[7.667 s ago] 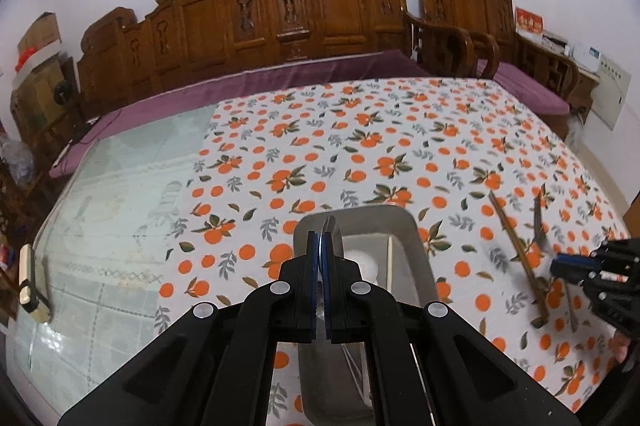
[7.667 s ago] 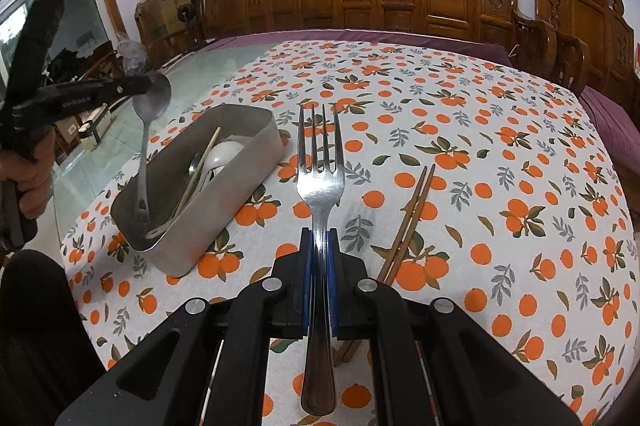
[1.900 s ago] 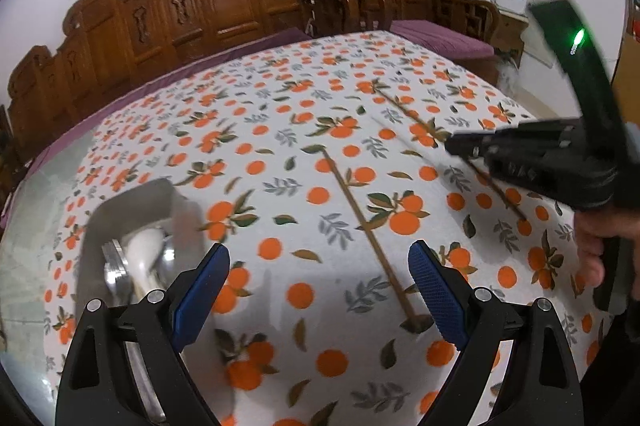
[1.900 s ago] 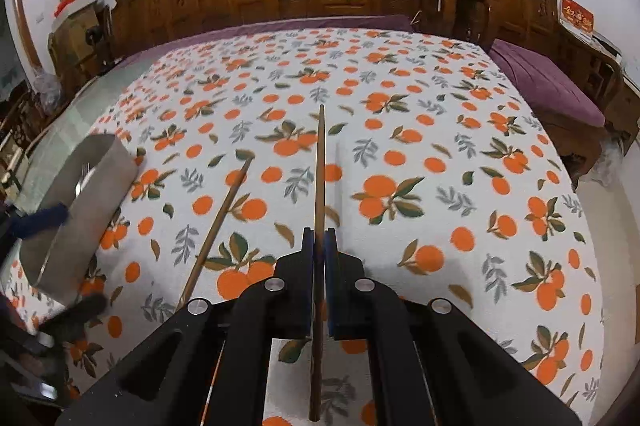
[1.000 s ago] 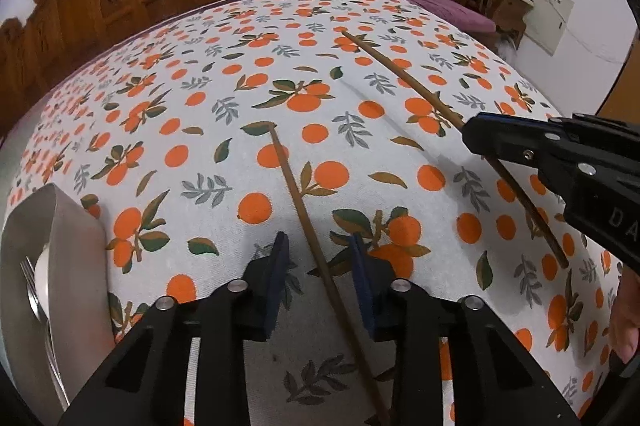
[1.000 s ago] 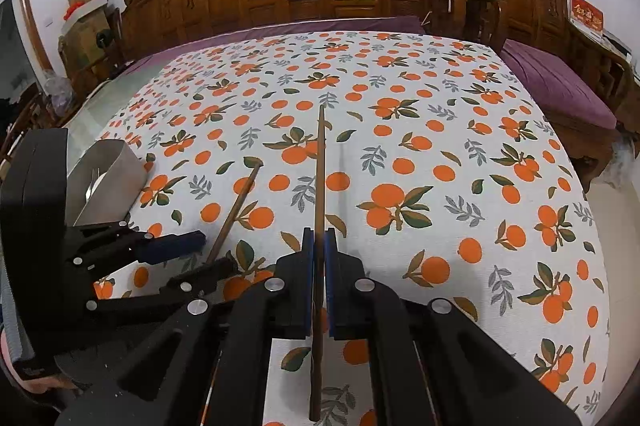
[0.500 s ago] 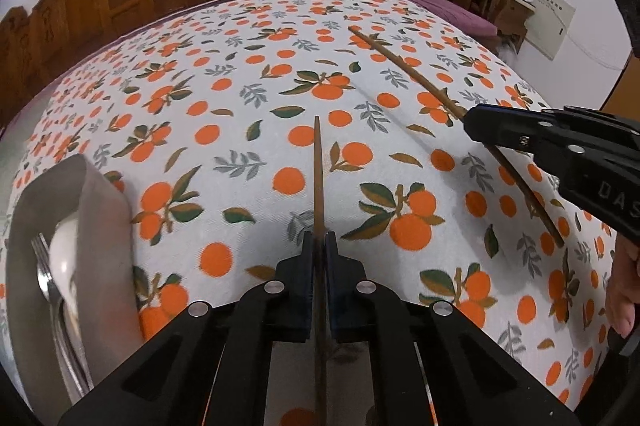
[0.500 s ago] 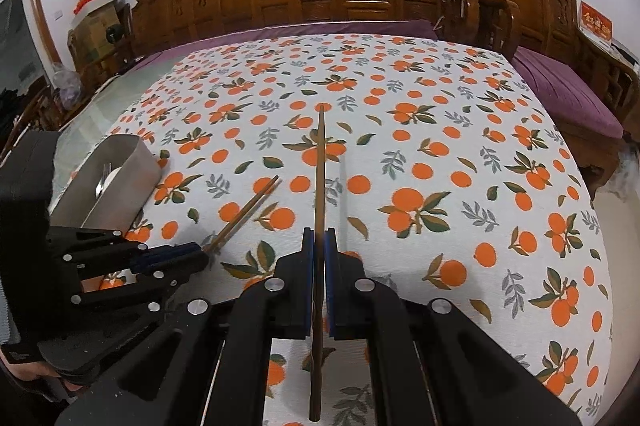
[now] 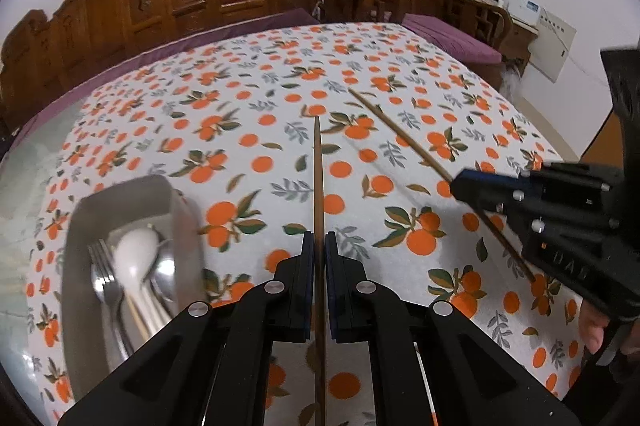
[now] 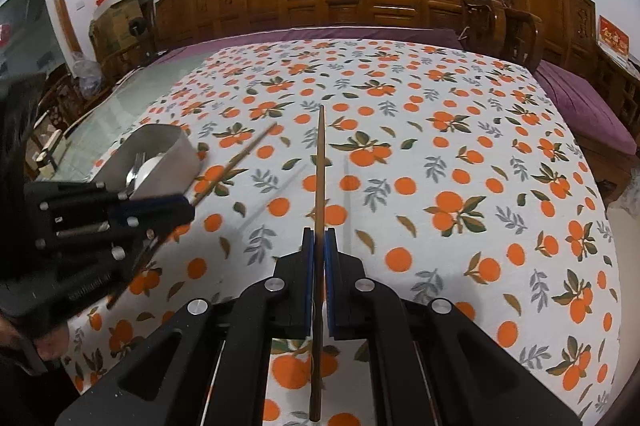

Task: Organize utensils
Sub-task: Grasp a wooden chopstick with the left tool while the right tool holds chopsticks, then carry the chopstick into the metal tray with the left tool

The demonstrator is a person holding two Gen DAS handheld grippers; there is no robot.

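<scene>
Wooden chopsticks: the left hand-held gripper (image 9: 319, 246) clamps one chopstick (image 9: 317, 177); the right hand-held gripper (image 10: 319, 246) clamps another chopstick (image 10: 319, 169), above the table (image 10: 460, 161).

Two brown wooden chopsticks (image 9: 318, 181) (image 10: 319, 177), each clamped lengthwise, metal tray (image 9: 120, 193) holding cutlery

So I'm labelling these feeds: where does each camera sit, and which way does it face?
Left wrist: rides the left claw, facing across the tablecloth to wooden chairs; its chopstick, the tray and the right claw show.
Right wrist: rides the right claw, facing the same chairs; its chopstick, left claw, a thumb.
Shared: tray, both chopsticks, tablecloth.
</scene>
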